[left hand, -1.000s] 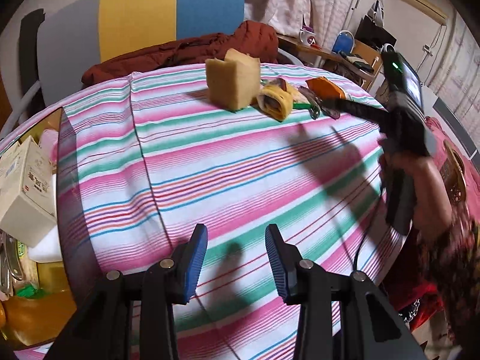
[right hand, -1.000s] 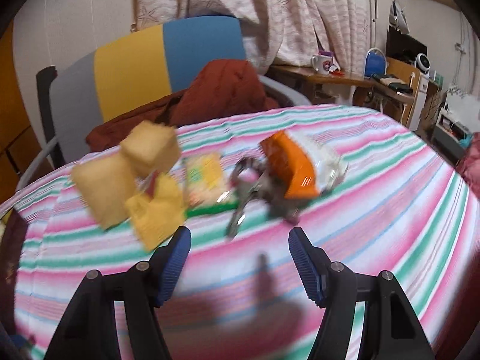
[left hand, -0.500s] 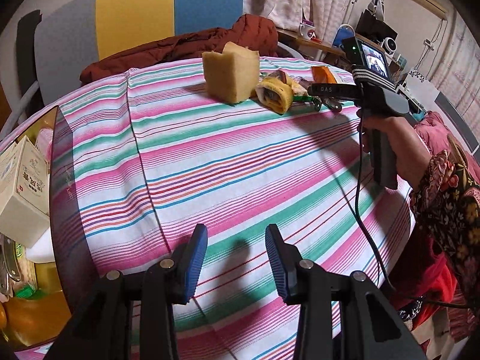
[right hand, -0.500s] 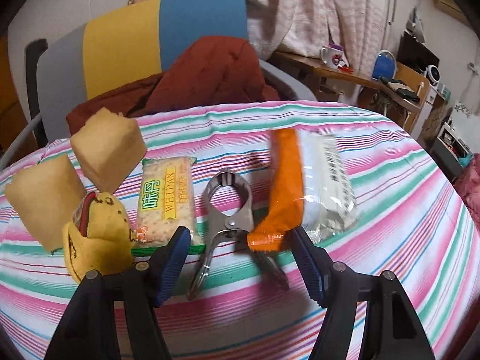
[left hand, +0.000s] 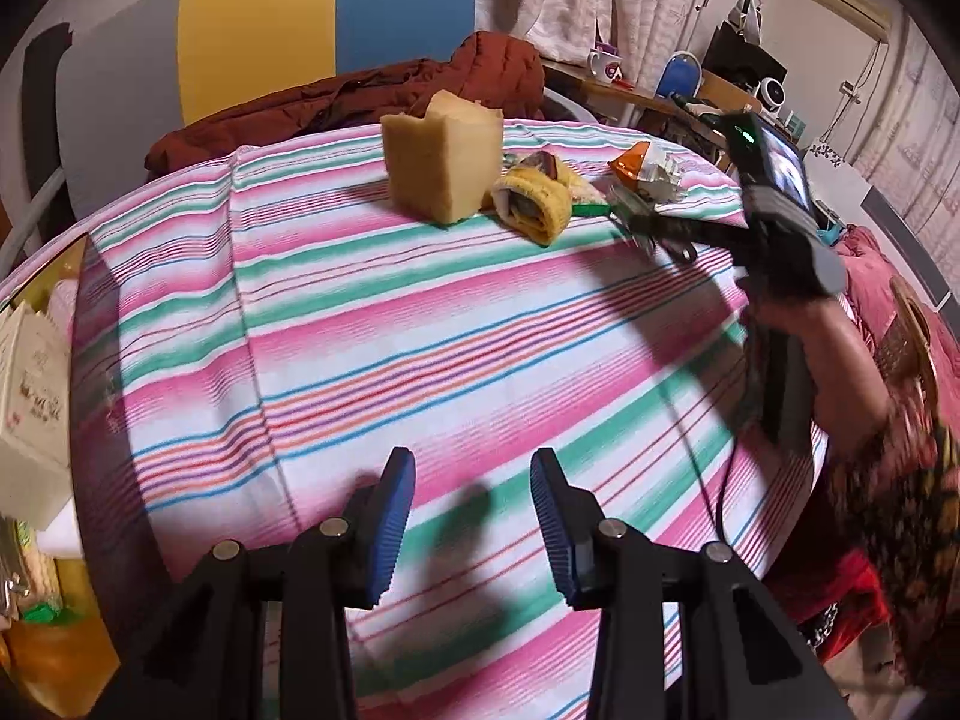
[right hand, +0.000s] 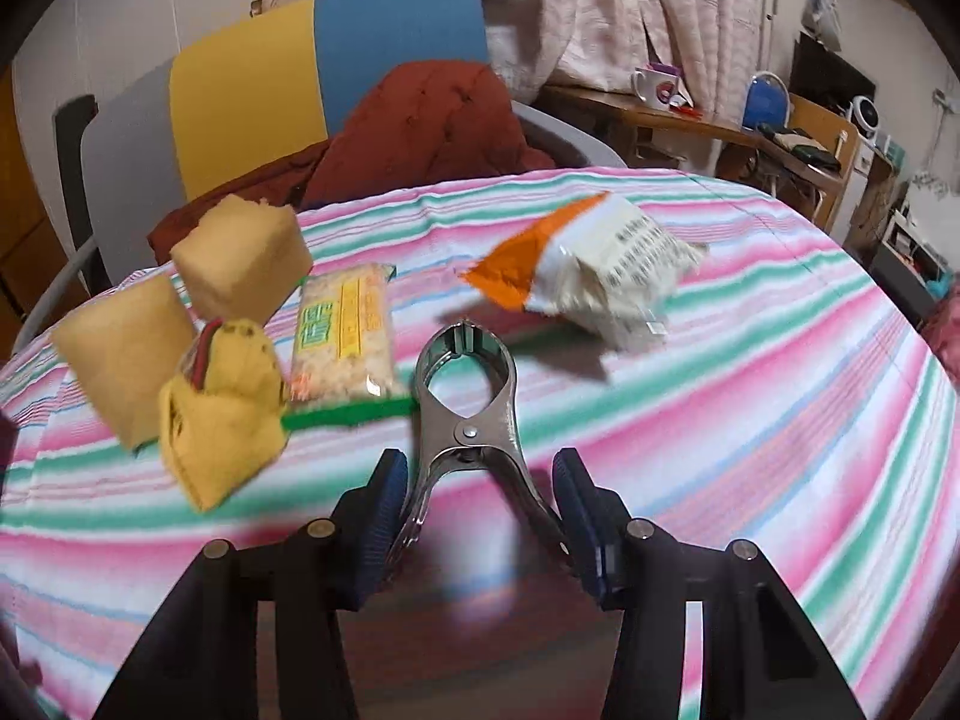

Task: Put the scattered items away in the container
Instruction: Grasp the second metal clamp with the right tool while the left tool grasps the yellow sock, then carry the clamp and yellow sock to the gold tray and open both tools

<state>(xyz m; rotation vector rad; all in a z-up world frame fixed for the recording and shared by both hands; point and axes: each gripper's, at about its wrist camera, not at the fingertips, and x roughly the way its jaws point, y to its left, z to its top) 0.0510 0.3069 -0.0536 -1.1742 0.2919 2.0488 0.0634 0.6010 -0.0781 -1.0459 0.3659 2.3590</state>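
1. Two handles of a metal spring clamp (right hand: 465,420) are seen between the fingers of the right gripper (right hand: 480,525); its jaws have just been closing, and the blue pads appear to meet the handle ends, though blur there keeps firm contact from being confirmed.
2. The clamp lies flat on the striped surface (right hand: 750,420), its oval mouth pointed away from the gripper — shiny steel, with one rivet at the pivot.
3. Just left of the clamp, a green-edged cracker packet (right hand: 345,336) is seen, its green strip reaching the clamp's left side.
4. Left of that, a yellow cloth pouch (right hand: 222,408) rests against two tan sponge blocks (right hand: 240,264).
5. Beyond the clamp to the right, an orange-and-white snack bag (right hand: 588,282) lies crumpled, apart from the clamp.
6. The left gripper (left hand: 473,516) is held over bare striped cloth near the close edge — part open, nothing between its blue pads, well apart from the cluster of items.
7. From the left wrist view, the right gripper's body is seen in a hand (left hand: 822,354) at the right, its fingers reaching the items beside the sponge.
8. A box (left hand: 33,384) is visible past the left edge of the surface.
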